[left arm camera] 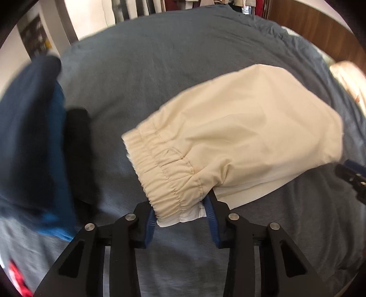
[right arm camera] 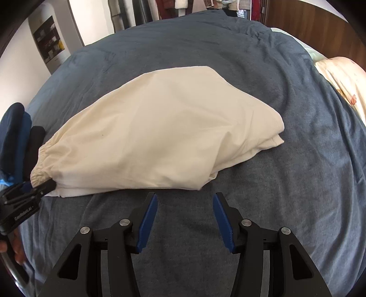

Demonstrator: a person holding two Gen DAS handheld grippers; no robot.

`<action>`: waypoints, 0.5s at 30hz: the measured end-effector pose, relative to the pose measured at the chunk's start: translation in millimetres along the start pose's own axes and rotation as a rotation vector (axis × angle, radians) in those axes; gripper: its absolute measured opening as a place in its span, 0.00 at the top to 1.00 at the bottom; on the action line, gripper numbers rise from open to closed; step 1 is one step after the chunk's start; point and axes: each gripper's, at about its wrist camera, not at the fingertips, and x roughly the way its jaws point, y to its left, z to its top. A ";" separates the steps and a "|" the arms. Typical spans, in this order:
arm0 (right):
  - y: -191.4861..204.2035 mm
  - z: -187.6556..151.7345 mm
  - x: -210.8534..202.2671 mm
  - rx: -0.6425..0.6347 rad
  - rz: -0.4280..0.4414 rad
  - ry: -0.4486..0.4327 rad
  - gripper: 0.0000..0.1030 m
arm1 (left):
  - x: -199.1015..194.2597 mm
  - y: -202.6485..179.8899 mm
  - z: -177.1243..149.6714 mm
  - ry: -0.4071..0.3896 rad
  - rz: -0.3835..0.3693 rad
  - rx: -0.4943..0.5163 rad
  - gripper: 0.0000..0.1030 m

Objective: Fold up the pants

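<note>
Cream pants [left arm camera: 240, 128] lie folded into a compact bundle on the blue-grey bed cover [left arm camera: 160, 68], elastic waistband toward me. In the left wrist view my left gripper [left arm camera: 180, 212] has its jaws wide apart, with the waistband corner lying between the blue pads; I cannot see them pressing it. In the right wrist view the pants [right arm camera: 160, 137] lie in the middle, and my right gripper [right arm camera: 185, 205] is open and empty just in front of their near edge. The left gripper [right arm camera: 43, 188] shows at the waistband on the left.
A stack of folded dark blue and black clothes [left arm camera: 39, 148] sits left of the pants, also seen in the right wrist view [right arm camera: 20, 137]. A floral pillow [right arm camera: 343, 80] lies at the right edge. Hanging clothes and a wooden headboard [right arm camera: 320, 20] stand behind the bed.
</note>
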 end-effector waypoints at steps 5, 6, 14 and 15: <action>-2.3 1.5 -2.7 -0.016 0.018 -0.020 0.50 | -1.4 8.7 16.5 0.000 0.085 0.033 0.64; 0.7 1.3 -2.4 -0.036 0.033 -0.023 0.50 | 0.3 8.1 19.9 0.006 0.086 0.036 0.64; 23.4 -0.9 13.7 -0.182 0.182 0.004 0.50 | 5.0 7.6 23.8 0.038 0.104 0.045 0.63; 21.2 0.4 13.8 -0.174 0.196 -0.002 0.50 | 4.5 5.0 23.4 0.035 0.114 0.054 0.63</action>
